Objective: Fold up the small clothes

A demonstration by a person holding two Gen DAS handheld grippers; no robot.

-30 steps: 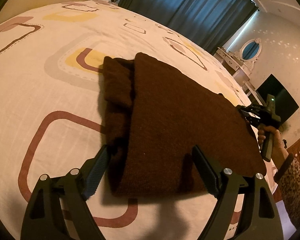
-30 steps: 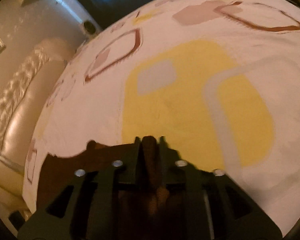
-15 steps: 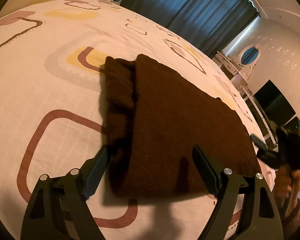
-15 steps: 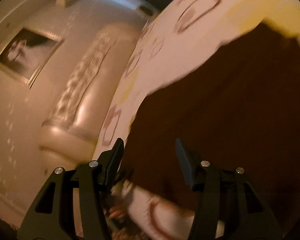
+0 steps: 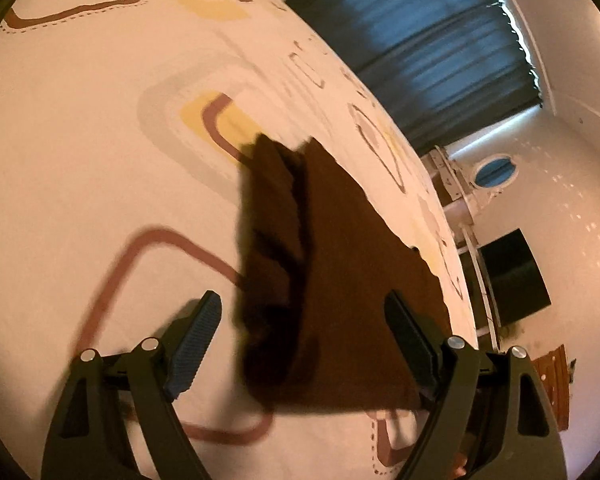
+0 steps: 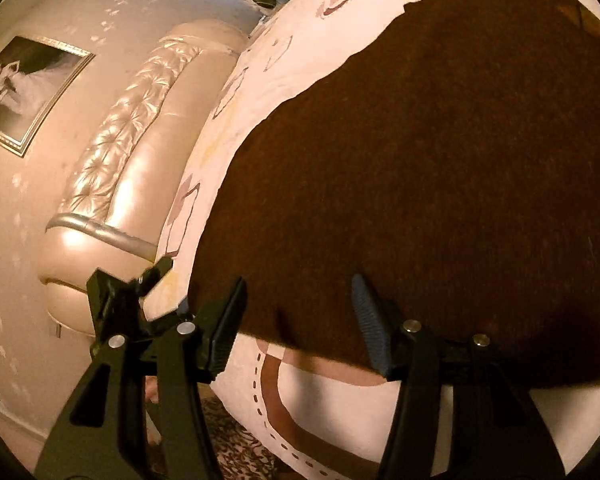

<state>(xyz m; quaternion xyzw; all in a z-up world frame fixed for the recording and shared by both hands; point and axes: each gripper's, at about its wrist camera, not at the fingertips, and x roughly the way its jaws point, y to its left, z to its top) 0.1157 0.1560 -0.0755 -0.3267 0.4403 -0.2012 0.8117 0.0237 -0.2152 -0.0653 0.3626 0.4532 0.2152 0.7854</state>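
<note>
Left gripper (image 5: 302, 330): jaws spread wide, holding nothing; the near end of the sweater sits in the gap between the fingers, and contact cannot be told through the blur.
Right gripper (image 6: 298, 322): jaws spread wide, holding nothing; both fingertips hang over the sweater's near edge, and touching cannot be told.
Sweater (image 5: 340, 272): dark brown knit, folded and lying flat on the bed (image 5: 80, 160). In the left wrist view its long axis runs from about 6 o'clock up toward 12 o'clock, with a bunched, thicker fold along its 9 o'clock side. In the right wrist view it fills the frame from centre out to 3 o'clock, its near edge lying just inside the bed's edge at 6 o'clock.
Headboard (image 6: 112, 184): padded, at 9 o'clock in the right wrist view.
Curtain (image 5: 432, 52): blue, at 1 o'clock in the left wrist view.
</note>
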